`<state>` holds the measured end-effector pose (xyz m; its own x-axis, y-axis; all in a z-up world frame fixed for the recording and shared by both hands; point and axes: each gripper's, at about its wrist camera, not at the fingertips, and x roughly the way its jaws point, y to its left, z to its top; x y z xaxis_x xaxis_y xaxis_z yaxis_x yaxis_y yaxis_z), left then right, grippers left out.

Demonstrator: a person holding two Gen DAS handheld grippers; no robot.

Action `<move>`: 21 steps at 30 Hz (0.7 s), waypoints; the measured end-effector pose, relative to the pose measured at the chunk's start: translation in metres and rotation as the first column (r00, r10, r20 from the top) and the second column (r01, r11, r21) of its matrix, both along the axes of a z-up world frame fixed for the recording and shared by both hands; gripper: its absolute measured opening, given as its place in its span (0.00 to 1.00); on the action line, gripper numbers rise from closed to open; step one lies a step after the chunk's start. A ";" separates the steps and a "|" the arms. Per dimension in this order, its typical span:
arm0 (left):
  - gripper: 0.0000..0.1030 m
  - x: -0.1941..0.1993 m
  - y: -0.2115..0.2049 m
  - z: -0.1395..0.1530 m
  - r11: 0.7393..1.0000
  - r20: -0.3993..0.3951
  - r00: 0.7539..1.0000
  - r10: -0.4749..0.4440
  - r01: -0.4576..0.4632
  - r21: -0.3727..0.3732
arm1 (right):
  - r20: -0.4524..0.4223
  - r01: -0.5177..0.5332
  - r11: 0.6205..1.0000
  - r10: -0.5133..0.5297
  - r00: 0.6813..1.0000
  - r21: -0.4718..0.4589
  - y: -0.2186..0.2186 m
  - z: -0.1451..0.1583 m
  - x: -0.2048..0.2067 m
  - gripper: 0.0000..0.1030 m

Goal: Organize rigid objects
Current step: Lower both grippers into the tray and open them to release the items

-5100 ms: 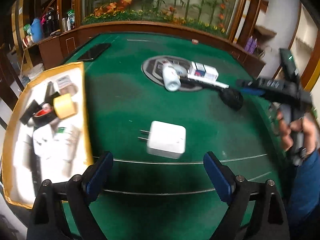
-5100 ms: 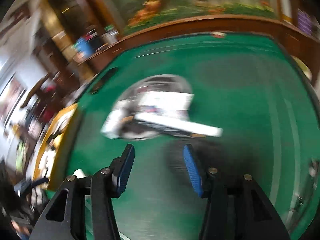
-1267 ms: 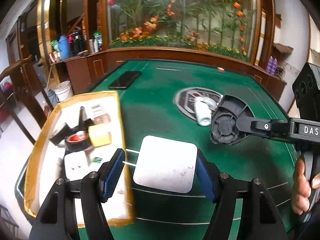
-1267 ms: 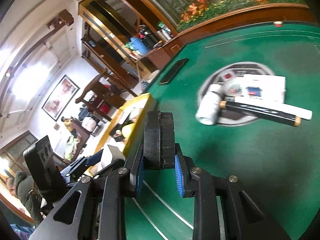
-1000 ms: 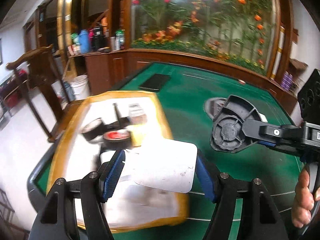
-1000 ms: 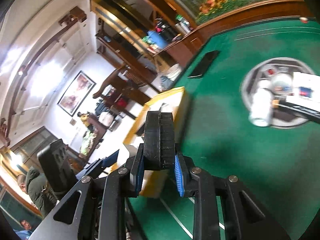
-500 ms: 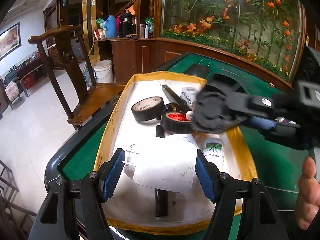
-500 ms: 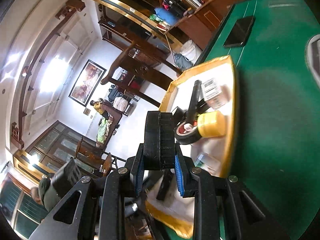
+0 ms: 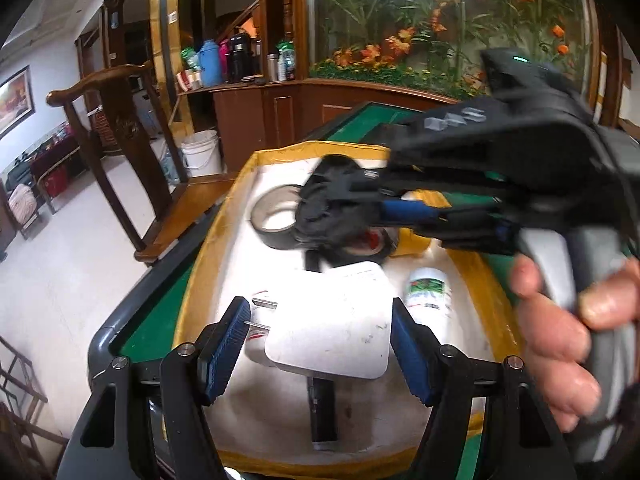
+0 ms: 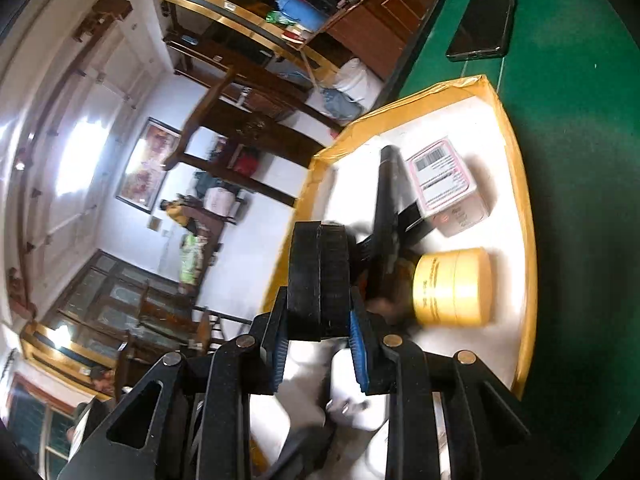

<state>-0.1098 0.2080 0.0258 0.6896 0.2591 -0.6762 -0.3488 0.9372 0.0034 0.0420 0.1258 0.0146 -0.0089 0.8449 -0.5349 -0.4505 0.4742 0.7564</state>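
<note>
- The left gripper [image 9: 320, 344] sits low in the middle of the left wrist view; its blue pads [image 9: 224, 344] squeeze a white plug block [image 9: 332, 320] from both sides; two metal pins stick out to the left of the block
- The block hangs over the yellow tray [image 9: 208, 256]; the tray sits at the edge of the green table [image 10: 580, 140]
- The right gripper [image 10: 318, 344] is clenched on a black round thing [image 10: 318, 280] standing on its edge; in the left wrist view this gripper reaches in from the right, over the tray, held by a hand [image 9: 560, 328]
- In the tray, in the right wrist view: a yellow tape roll [image 10: 452, 288] right of the middle; a pink box [image 10: 444, 188] above it; a black pen [image 10: 386, 208] beside the box
- A black tape roll [image 9: 272, 216] lies in the tray's upper part in the left wrist view; a small white bottle [image 9: 428, 292] lies to the right of the block
- A black phone [image 10: 482, 26] lies on the table, top right, apart from the tray
</note>
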 end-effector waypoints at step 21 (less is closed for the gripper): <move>0.86 -0.002 -0.024 0.022 0.996 0.009 0.997 -0.077 0.077 0.053 | 0.187 0.048 0.999 -0.043 0.981 -0.022 -0.115 0.042 0.000 0.49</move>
<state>-0.1114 0.1840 0.0482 0.7160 0.2398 -0.6556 -0.2761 0.9598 0.0496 0.0416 0.0113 0.0571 0.1310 0.8275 -0.5459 -0.5602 0.5161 0.6479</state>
